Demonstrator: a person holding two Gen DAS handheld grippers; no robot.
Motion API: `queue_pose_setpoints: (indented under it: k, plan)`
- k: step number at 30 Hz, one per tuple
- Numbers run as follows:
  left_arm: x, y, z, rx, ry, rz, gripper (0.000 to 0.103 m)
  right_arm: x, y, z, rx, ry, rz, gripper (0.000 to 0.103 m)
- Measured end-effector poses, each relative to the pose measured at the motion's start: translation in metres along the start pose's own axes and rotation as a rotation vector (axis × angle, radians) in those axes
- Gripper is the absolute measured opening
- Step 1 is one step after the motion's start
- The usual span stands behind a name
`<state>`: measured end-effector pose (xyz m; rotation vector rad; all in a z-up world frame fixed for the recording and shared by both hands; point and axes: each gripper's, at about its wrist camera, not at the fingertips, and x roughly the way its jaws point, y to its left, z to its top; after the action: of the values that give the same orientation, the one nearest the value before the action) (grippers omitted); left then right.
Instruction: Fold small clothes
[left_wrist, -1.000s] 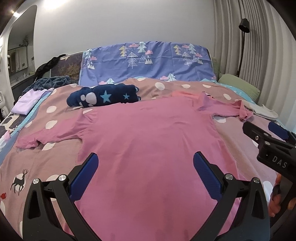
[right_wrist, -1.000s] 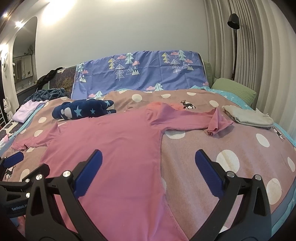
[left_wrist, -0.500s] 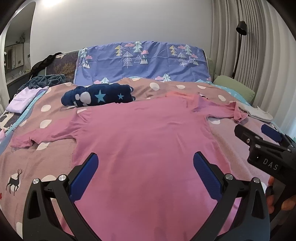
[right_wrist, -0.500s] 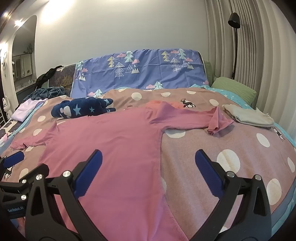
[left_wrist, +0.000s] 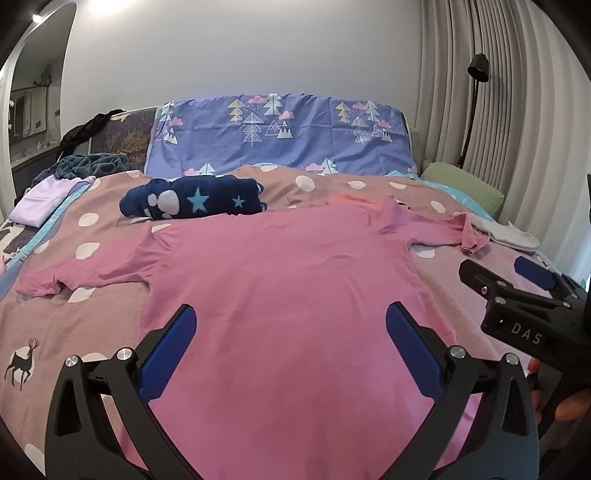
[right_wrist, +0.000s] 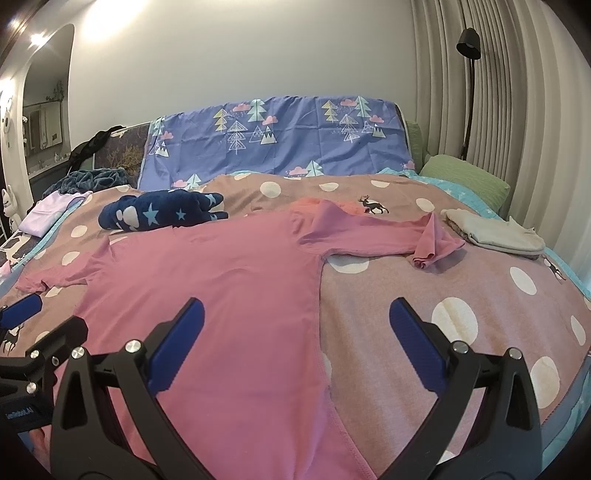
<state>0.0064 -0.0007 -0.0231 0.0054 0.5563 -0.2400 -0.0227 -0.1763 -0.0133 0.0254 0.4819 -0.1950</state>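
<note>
A plain white wall (right_wrist: 240, 55) rises far ahead of the fingers, washed by bright ceiling light at upper left. To the right hang pale pleated curtains (right_wrist: 517, 110), with a slim black floor lamp (right_wrist: 468, 48) in front of them. Left of the fingers, an arched white opening (left_wrist: 33, 92) shows another room. A wide bed under a dusty-pink polka-dot blanket (right_wrist: 443, 295) fills the foreground.

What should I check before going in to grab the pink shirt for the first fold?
1. Left gripper open, empty: ok.
2. Right gripper open, empty: ok.
3. Pink shirt body spread flat on the bedspread: ok.
4. Left sleeve flat: ok.
5. Right sleeve flat: not ok, cuff bunched up.
6. Navy star garment off the shirt: cannot tell, it sits at the shoulder edge.
</note>
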Motion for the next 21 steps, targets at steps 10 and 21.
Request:
queue_pose_setpoints:
  k: [10,21]
  plan:
    - [0.0021,-0.0009,-0.0028,0.009,-0.001,0.003,0.102,-0.0002,0.0029,-0.0009,-0.005,0.0,-0.003,0.101]
    - [0.0031,-0.0045,-0.0075,0.056,-0.007,0.005,0.102,0.0039,0.0084,-0.003,-0.019,0.008,0.002,0.101]
